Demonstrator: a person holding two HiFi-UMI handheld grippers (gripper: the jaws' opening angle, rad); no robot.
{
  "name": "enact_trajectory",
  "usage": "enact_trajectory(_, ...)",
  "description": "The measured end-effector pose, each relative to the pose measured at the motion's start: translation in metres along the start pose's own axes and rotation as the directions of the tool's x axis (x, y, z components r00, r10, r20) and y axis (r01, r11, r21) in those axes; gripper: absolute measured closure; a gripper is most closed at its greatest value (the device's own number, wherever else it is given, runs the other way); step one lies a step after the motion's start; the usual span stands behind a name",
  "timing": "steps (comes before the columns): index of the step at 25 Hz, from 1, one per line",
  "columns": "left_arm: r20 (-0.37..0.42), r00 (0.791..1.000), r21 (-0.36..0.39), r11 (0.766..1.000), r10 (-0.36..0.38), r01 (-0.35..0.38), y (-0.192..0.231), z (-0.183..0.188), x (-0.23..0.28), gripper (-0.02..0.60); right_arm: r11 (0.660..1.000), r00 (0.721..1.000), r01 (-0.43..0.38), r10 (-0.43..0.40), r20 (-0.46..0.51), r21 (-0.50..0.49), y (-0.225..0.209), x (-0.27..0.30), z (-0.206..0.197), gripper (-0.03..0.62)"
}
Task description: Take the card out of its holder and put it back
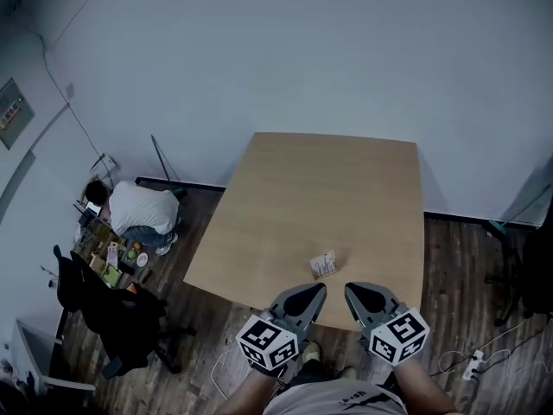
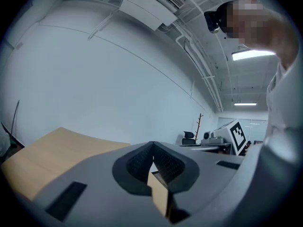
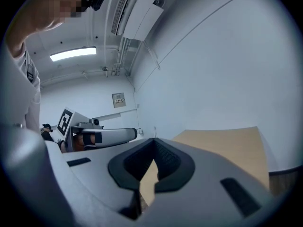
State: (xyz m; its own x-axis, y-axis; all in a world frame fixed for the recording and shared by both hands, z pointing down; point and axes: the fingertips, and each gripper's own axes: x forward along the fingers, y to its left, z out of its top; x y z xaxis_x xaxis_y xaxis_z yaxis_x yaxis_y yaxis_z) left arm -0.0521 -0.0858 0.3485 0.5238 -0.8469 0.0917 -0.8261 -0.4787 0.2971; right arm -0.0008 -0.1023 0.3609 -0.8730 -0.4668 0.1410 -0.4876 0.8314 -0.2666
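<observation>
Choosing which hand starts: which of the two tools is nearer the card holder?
The left tool, its tip just short of the card holder; the right tool sits farther off to the holder's right.

This looks like an office or lab workroom. A bare wooden desk (image 1: 320, 206) stands on dark plank flooring (image 1: 458, 258) against blank white walls (image 1: 302, 50). There's a black swivel chair (image 1: 121, 318), a power strip (image 1: 473, 366) trailing cables, ceiling light panels (image 3: 73, 54), exposed pipes (image 2: 199, 65), an air-conditioning unit (image 2: 147, 6), and a coat stand (image 2: 199, 126) further off.
</observation>
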Motion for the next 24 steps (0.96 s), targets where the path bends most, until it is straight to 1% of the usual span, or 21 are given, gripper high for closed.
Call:
enact_trajectory(8, 0.014, 0.999, 0.007, 0.999, 0.039, -0.040, -0.009, 0.001, -0.003, 0.568, 1.000, 1.000, -0.011, 0.011, 0.016, 0.003, 0.003, -0.013, 0.005, 0.583)
enact_trajectory(12, 0.006, 0.999, 0.009, 0.999, 0.043, -0.043, -0.012, -0.004, 0.000, 0.568, 1.000, 1.000, 0.004, -0.004, 0.031, 0.007, -0.001, -0.018, 0.007, 0.583)
enact_trajectory(16, 0.000, 0.999, 0.007, 0.999, 0.043, -0.043, -0.015, -0.007, 0.001, 0.568, 1.000, 1.000, 0.010, -0.010, 0.026, 0.009, -0.003, -0.021, 0.005, 0.583)
enact_trajectory(24, 0.012, 0.999, 0.010, 0.999, 0.051, -0.051, -0.012, -0.004, 0.004, 0.568, 1.000, 0.999, 0.016, -0.016, 0.028, 0.001, -0.008, -0.022, 0.007, 0.583)
